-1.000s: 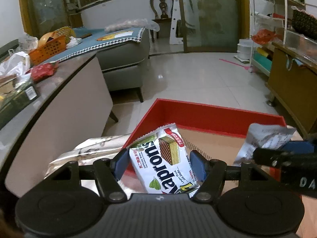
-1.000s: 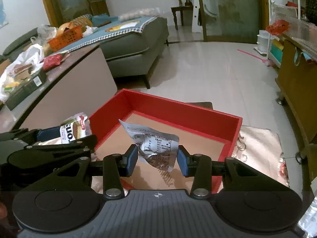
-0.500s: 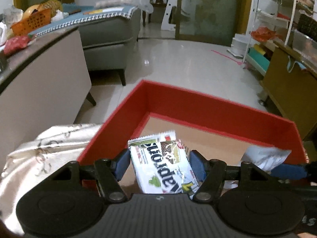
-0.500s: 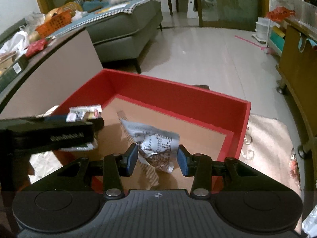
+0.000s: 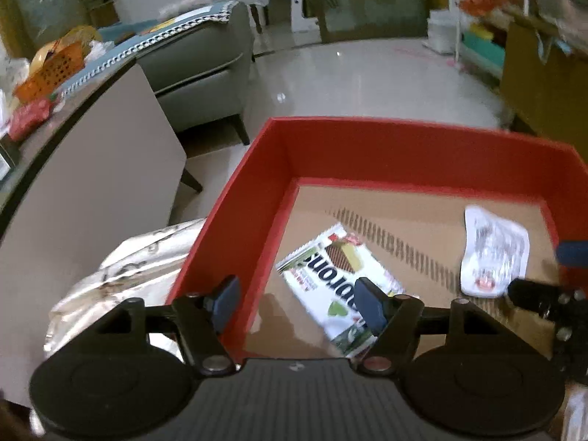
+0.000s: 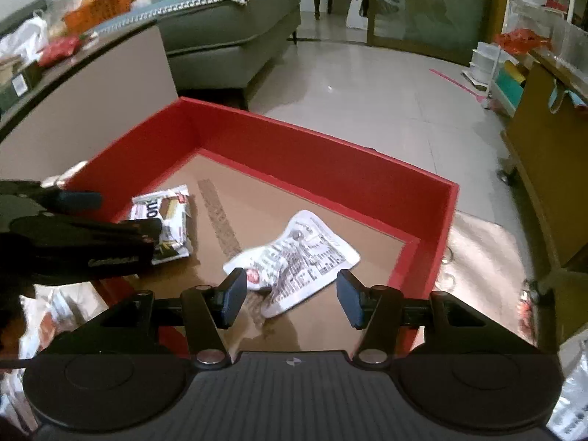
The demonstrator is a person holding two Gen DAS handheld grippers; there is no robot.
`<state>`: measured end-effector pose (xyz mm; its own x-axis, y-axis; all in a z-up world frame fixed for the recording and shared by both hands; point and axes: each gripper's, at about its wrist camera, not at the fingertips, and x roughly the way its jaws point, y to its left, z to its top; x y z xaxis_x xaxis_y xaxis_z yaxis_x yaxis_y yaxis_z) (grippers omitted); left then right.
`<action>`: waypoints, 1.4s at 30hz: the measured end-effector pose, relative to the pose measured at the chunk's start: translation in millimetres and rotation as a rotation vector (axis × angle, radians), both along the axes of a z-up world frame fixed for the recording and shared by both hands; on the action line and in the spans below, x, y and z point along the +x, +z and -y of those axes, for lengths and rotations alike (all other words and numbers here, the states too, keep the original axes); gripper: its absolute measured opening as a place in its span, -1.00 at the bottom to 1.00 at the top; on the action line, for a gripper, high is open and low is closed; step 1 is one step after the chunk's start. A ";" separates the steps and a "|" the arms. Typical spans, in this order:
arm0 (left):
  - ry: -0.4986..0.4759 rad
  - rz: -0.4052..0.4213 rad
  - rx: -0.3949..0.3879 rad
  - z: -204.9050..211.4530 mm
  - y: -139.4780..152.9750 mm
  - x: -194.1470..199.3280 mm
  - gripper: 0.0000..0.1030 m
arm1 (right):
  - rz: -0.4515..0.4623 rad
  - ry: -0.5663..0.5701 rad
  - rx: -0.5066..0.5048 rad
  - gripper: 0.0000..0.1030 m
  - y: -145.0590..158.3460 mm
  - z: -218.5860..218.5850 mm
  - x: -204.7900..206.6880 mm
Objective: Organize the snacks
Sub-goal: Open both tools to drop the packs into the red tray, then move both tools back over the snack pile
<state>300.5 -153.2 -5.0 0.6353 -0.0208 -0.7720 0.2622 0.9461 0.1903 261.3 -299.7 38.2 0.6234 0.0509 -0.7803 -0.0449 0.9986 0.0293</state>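
Observation:
A red box (image 5: 404, 147) with a brown cardboard floor stands in front of me; it also shows in the right wrist view (image 6: 312, 154). A white-and-green wafer packet (image 5: 330, 272) lies flat on the box floor at the left, also in the right wrist view (image 6: 165, 217). A crumpled white snack packet (image 6: 294, 257) lies on the floor to the right, also in the left wrist view (image 5: 492, 250). My left gripper (image 5: 297, 305) is open above the wafer packet. My right gripper (image 6: 290, 296) is open just above the white packet. Both are empty.
A shiny patterned cloth (image 5: 128, 268) covers the surface under the box. A table (image 5: 92, 139) with snacks and an orange basket (image 5: 51, 70) stands at the left. A grey sofa (image 6: 228, 29) is beyond, a wooden cabinet (image 6: 544, 169) at the right.
Both grippers opened and let go of their packets. The wafer packet and the white packet now lie on the box floor.

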 end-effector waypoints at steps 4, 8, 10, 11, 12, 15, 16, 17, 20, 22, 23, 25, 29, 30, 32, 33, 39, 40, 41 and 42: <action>-0.012 -0.029 0.052 2.2 4.1 -13.0 0.22 | -0.037 0.005 -0.004 0.30 3.7 -1.0 -4.4; 0.003 -0.106 -0.013 -9.8 13.6 -24.0 0.22 | -0.067 0.015 0.004 0.29 4.4 -5.8 -14.6; 0.021 -0.112 -0.020 -16.1 17.7 -31.6 0.22 | -0.077 0.001 0.024 0.32 6.0 -2.3 -18.0; 0.030 -0.114 -0.029 -18.4 20.3 -34.6 0.22 | -0.086 0.002 0.045 0.35 7.2 -1.5 -20.1; 0.035 -0.113 -0.051 -22.7 23.4 -37.9 0.22 | -0.090 0.003 0.056 0.37 8.1 -1.7 -21.9; 0.049 -0.085 -0.096 -33.2 36.7 -46.8 0.22 | -0.064 -0.009 0.064 0.38 18.5 0.1 -28.6; 0.051 -0.079 -0.114 -36.6 41.9 -50.6 0.22 | -0.049 -0.012 0.071 0.39 24.7 1.6 -31.0; 0.052 -0.072 -0.133 -39.3 48.1 -55.3 0.22 | -0.027 -0.017 0.081 0.40 32.4 3.1 -35.6; 0.054 -0.059 -0.177 -49.7 64.2 -68.9 0.22 | 0.044 -0.019 0.127 0.47 56.2 7.8 -50.5; 0.050 -0.059 -0.207 -58.2 72.4 -81.1 0.23 | 0.085 -0.014 0.146 0.58 69.9 6.6 -62.0; 0.048 -0.063 -0.218 -62.1 73.6 -85.8 0.23 | 0.101 -0.006 0.152 0.59 75.7 5.0 -68.8; 0.042 -0.056 -0.222 -67.9 77.7 -101.5 0.23 | 0.117 0.010 0.156 0.64 81.9 0.2 -81.7; 0.054 -0.065 -0.206 -78.5 77.2 -133.4 0.25 | 0.096 0.034 0.143 0.71 77.7 -12.5 -106.1; 0.054 -0.070 -0.206 -81.3 75.6 -141.5 0.25 | 0.080 0.038 0.141 0.71 73.9 -15.2 -112.5; 0.054 -0.091 -0.193 -84.8 71.2 -156.3 0.28 | 0.055 0.043 0.132 0.72 67.7 -20.4 -124.0; 0.054 -0.100 -0.184 -86.8 68.3 -163.8 0.29 | 0.040 0.046 0.131 0.72 64.5 -22.0 -129.3; 0.076 -0.166 -0.176 -106.3 48.2 -196.9 0.31 | -0.033 0.068 0.127 0.74 44.8 -32.5 -168.1; 0.087 -0.177 -0.177 -109.6 45.1 -199.2 0.31 | -0.042 0.071 0.133 0.74 42.4 -32.8 -173.9; 0.098 -0.192 -0.182 -112.7 41.8 -200.7 0.31 | -0.053 0.073 0.141 0.74 39.5 -32.7 -179.1; 0.105 -0.206 -0.187 -114.8 38.8 -202.5 0.31 | -0.063 0.073 0.146 0.74 37.0 -32.9 -182.9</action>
<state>98.0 -38.5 33.8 0.4718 -0.1175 -0.8739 0.1762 0.9837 -0.0371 78.4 -266.8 75.2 0.5641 0.2095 -0.7987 -0.1105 0.9777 0.1784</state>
